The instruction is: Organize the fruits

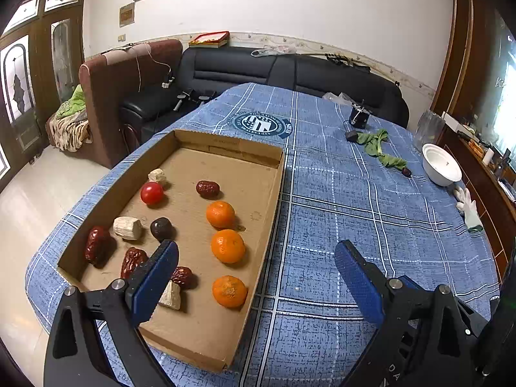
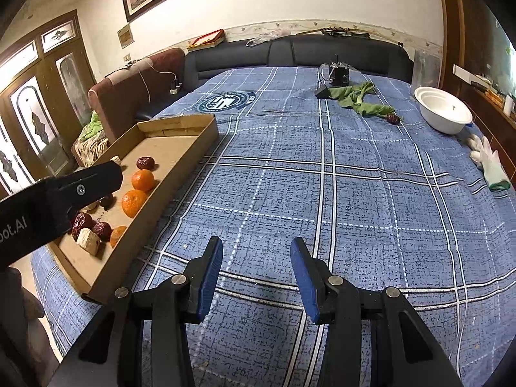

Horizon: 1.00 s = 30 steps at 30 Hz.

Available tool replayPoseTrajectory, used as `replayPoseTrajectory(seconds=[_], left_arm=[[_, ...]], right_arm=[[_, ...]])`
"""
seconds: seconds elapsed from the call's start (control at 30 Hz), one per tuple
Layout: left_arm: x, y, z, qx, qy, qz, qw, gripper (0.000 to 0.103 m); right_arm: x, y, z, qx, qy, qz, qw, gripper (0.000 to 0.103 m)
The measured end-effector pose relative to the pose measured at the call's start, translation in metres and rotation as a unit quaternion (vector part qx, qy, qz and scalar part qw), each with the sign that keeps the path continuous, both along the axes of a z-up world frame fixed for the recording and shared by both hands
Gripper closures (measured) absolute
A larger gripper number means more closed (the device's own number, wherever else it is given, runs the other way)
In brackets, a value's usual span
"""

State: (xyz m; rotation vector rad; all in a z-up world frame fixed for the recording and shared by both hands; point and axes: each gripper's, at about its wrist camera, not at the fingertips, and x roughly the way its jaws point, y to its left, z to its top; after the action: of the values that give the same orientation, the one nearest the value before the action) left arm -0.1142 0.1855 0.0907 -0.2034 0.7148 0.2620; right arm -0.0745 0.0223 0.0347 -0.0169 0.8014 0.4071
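Note:
A shallow cardboard tray [image 1: 274, 174] [image 2: 180, 161] lies on the blue plaid cloth. In it, three mandarins [image 1: 227, 245] stand in a row along its right wall, with red dates [image 1: 207, 189], a cherry tomato [image 1: 151, 192], a dark round fruit [image 1: 161, 227] and pale chunks [image 1: 127, 227] to the left. My left gripper [image 1: 256, 259] is open and empty, over the tray's near right wall. My right gripper [image 2: 256, 251] is open and empty over bare cloth, right of the tray. One date [image 2: 392, 118] lies far off beside green leaves [image 2: 361, 100].
A white bowl [image 2: 443, 109] [image 1: 440, 164] stands at the far right, a white glove [image 2: 488, 161] near the right edge. A black cup [image 2: 338, 75] and a small dark block [image 2: 322, 92] sit at the back. Sofas stand beyond the table.

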Motion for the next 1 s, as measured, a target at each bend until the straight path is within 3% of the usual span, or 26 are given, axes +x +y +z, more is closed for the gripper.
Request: replayPoseTrajectory(seconds=[0.43,1.0], left_arm=[[-0.020,-0.001,0.012,0.006,-0.027,0.003,0.9996,0.006],[-0.022,0.002,0.010,0.006,-0.032,0.010,0.9994,0.006]], right_arm=[[-0.012,-0.002,0.016,0.001,-0.025,-0.014,1.000,0.054],[-0.010,0.006,0.012,-0.010,-0.018,-0.001,1.000,0.052]])
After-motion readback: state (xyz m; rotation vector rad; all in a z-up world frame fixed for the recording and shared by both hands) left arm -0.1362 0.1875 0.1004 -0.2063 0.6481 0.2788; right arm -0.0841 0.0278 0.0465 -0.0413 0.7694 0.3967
